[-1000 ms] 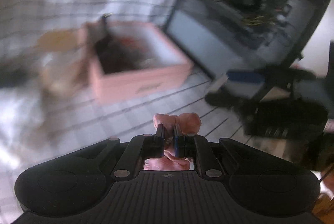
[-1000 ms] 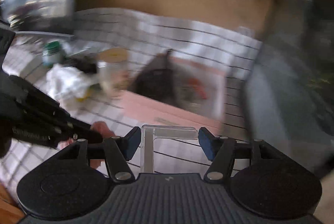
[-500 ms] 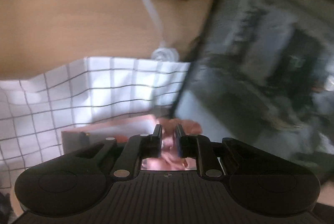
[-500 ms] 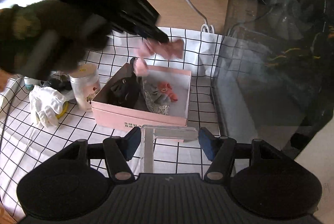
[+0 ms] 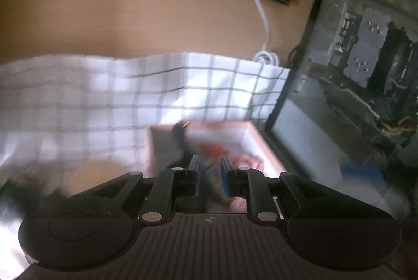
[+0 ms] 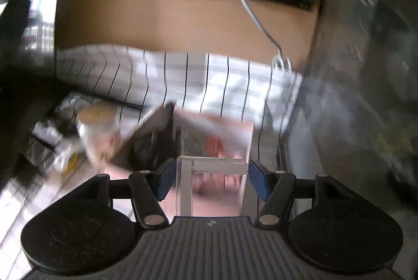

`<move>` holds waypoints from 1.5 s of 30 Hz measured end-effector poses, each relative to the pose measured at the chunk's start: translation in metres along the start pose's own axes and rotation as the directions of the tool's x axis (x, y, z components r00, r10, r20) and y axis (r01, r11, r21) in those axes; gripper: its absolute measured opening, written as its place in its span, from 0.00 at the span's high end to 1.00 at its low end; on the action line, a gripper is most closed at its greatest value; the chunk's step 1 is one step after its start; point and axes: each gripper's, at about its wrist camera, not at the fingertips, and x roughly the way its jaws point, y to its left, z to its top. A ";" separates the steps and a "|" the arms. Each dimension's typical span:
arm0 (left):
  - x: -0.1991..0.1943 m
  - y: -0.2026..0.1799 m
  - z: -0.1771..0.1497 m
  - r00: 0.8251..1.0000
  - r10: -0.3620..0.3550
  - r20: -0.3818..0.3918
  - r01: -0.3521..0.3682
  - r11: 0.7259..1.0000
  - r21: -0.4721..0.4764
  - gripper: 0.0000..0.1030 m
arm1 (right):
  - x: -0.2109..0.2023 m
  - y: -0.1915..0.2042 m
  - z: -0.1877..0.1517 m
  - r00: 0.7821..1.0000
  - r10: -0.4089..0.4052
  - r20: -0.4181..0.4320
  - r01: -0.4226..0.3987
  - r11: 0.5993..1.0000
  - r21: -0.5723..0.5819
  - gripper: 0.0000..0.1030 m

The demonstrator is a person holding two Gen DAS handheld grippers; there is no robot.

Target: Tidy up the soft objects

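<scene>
Left gripper (image 5: 210,176): blue pads slightly apart, nothing visibly clamped, above pink cardboard box (image 5: 263,149). Pale pink soft fabric piece (image 5: 247,161) lies inside box. Right gripper (image 6: 211,179): spread wide, empty, before the box (image 6: 249,139) on white grid-patterned cloth (image 6: 216,86).

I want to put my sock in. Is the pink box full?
Not full. The pink box holds some soft things, but white inner wall still shows.

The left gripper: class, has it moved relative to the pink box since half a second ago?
Yes. The left gripper has dropped toward the pink box, whose open inside now shows past the fingers; earlier only its rim showed.
</scene>
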 end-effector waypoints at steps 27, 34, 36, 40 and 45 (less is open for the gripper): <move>-0.130 0.172 -0.148 0.888 0.396 -0.233 -0.459 0.776 -0.433 0.82 | 0.053 0.121 0.010 0.967 0.223 -0.123 -0.235 0.967 -0.094 0.16; -0.129 0.194 -0.145 0.917 0.334 -0.218 -0.399 0.794 -0.458 0.82 | 0.059 0.213 0.014 0.924 0.341 -0.170 -0.376 0.889 -0.262 0.16; -0.131 0.201 -0.144 0.910 0.344 -0.232 -0.414 0.791 -0.450 0.82 | 0.073 0.238 0.016 0.914 0.351 -0.202 -0.400 0.861 -0.316 0.16; -0.138 0.208 -0.142 0.894 0.373 -0.249 -0.445 0.808 -0.385 0.82 | 0.110 0.276 0.016 0.919 0.305 -0.249 -0.383 0.840 -0.385 0.16; -0.143 0.215 -0.143 0.891 0.375 -0.257 -0.450 0.811 -0.374 0.82 | 0.131 0.287 0.011 0.878 0.328 -0.350 -0.440 0.842 -0.314 0.16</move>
